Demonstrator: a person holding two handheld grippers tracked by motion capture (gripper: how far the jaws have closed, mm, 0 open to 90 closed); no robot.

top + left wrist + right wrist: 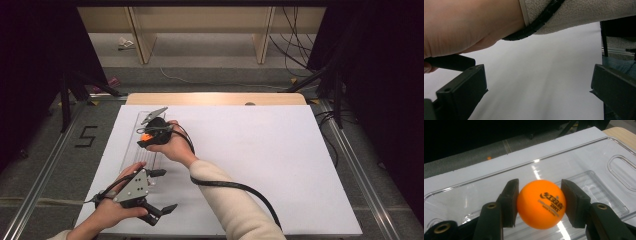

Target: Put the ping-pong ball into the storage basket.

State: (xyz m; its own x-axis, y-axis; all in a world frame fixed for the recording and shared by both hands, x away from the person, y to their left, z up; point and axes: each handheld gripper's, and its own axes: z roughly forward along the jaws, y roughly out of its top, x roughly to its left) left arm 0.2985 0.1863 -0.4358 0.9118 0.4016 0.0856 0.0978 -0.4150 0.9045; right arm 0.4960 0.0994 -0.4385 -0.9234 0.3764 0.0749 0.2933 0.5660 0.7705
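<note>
An orange ping-pong ball (541, 203) with black printing sits clamped between both pads of my right gripper (539, 203). In the high view that gripper (145, 136) hovers over a clear plastic tray (141, 150) on the left part of the white board, and the orange ball (144, 135) peeks out at its tip. The clear tray (599, 172) lies just below the ball. My left gripper (162, 191) is near the board's front left corner, jaws spread wide with nothing between them. Its own view has bare white board (541, 82) between the two jaws.
The white board (260, 160) covers most of the wooden table (215, 98). The right forearm in a cream sleeve (235, 210), with a black cable along it, crosses from the front centre toward the tray. Metal rails and dark stands flank the table.
</note>
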